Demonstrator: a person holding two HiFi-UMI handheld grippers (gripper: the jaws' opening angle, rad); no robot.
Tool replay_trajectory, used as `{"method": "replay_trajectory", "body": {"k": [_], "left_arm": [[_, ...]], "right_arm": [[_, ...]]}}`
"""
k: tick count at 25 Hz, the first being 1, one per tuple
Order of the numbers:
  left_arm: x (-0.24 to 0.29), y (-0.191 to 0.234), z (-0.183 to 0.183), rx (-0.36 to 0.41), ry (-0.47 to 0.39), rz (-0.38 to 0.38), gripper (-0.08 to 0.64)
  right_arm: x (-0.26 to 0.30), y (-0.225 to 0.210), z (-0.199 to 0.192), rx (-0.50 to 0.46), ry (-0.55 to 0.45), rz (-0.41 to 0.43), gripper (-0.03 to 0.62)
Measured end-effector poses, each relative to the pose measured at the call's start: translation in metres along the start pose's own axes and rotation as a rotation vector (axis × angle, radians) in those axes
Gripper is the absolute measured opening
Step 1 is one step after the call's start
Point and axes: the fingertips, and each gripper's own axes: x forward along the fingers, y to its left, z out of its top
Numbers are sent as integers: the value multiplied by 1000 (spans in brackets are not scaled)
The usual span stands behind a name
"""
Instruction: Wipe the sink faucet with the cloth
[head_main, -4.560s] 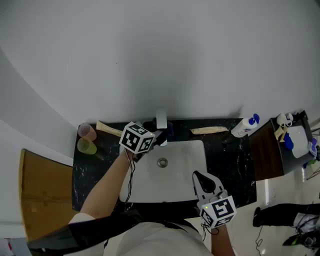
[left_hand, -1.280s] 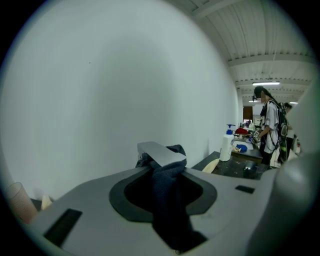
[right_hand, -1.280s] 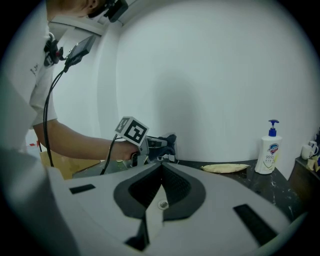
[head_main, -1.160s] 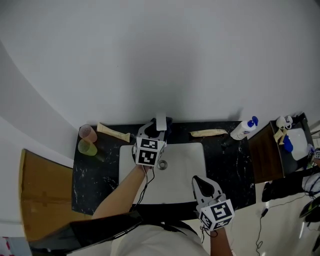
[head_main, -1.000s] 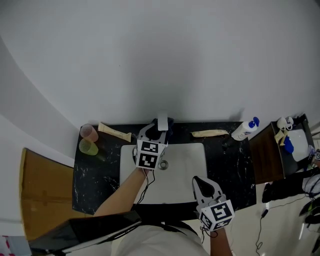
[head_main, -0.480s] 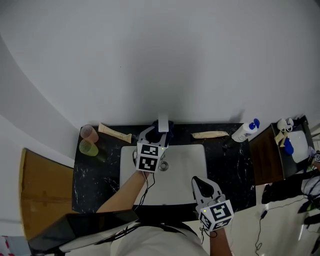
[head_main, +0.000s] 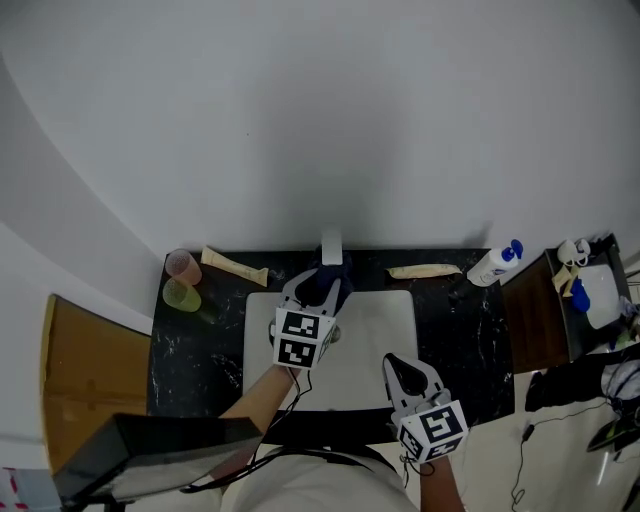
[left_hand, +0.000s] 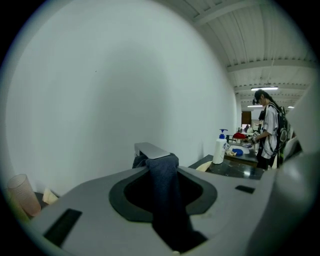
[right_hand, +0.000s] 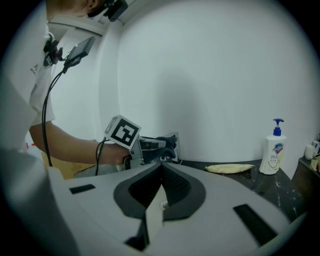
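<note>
At back edge of sink (head_main: 404, 302), left hand-held gripper (head_main: 320, 284) pinches cloth (left_hand: 165, 190) by faucet (head_main: 330, 246); right hand-held gripper (head_main: 396, 363) closed, empty.

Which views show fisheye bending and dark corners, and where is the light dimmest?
Left gripper view: bent ceiling beams, black corners, cloth nearly black. Right gripper view: same round black frame, soap bottle sharp. Head view: even light, soft shadow on wall.

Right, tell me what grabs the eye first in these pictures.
The left claw, shut on a dark blue cloth, holds it against the silver faucet behind the white sink. The right claw hangs shut and empty near the sink's front edge. A white pump bottle stands on the black counter, far right.
</note>
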Motion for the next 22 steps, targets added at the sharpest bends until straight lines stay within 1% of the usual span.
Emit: {"method": "replay_trajectory", "body": {"k": [3,9,13,17,22], "left_arm": [[2,-3,-1,13,-2,-9,114],[33,24,3,86,29,18,114],[45,34,9,71,41,17,114],[41,31,7,50,34,15,114],[23,20,7,75,-7,13,114]], "right_arm": [[0,0,2,-2,0,1,2],[-5,-3,-2,1,11,-17,2],[-11,-9,-5,3,20,-36,2],[-13,-10,-6,5,15,-44,2],[-9,-8,-5,2,17,-34,2]]}}
